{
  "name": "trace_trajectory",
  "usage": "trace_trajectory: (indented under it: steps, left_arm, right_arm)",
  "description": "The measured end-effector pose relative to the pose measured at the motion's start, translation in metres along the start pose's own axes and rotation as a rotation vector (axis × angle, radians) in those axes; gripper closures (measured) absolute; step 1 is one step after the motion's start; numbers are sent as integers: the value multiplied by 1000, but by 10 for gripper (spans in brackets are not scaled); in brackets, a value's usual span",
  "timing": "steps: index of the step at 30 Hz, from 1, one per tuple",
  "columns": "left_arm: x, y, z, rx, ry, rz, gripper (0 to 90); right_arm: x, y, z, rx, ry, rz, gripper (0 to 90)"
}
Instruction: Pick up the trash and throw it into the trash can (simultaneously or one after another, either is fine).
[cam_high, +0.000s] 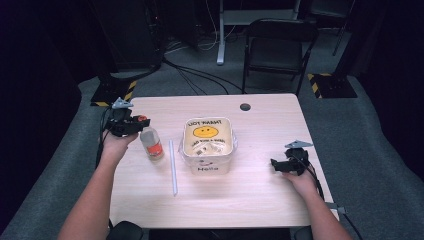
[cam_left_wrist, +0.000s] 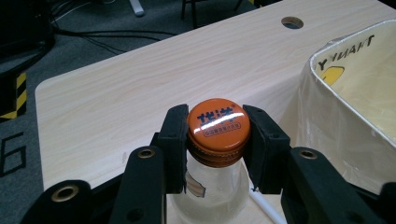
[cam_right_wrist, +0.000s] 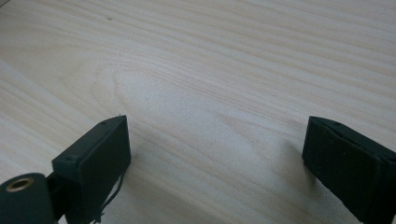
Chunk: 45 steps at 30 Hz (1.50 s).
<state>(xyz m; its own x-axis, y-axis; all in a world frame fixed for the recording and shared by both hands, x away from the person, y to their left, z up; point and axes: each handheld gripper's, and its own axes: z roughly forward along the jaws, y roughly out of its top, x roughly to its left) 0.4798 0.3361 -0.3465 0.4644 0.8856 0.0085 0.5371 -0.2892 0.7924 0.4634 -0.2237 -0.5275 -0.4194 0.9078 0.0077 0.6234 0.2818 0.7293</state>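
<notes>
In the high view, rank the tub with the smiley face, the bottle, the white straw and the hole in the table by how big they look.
1. Tub, clearly largest.
2. White straw, longest but very thin; the bottle is shorter and bulkier, so these two stay unranked.
3. Table hole, smallest.

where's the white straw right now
In the high view the white straw lies flat on the table, left of centre, between the bottle and the clear tub, running front to back.
</notes>
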Motion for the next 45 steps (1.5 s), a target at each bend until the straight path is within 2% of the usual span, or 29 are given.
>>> trace_trajectory:
  steps: [5,15,21,23,45]
  left_arm:
    - [1,2,-10,-14,-2,-3,628]
    - [-3,11,-27,-28,-7,26,629]
    - [-9,21,-38,-40,-21,34,628]
    - [-13,26,-43,-41,-29,51,629]
    - [-33,62,-66,-63,-68,108,629]
  right_arm:
    - [0,0,0,0,0,0,70]
    - [0,0,0,-1,-2,0,70]
    - [0,0,0,0,-2,0,70]
    - [0,0,0,0,-2,0,71]
    - [0,0,0,-1,-2,0,70]
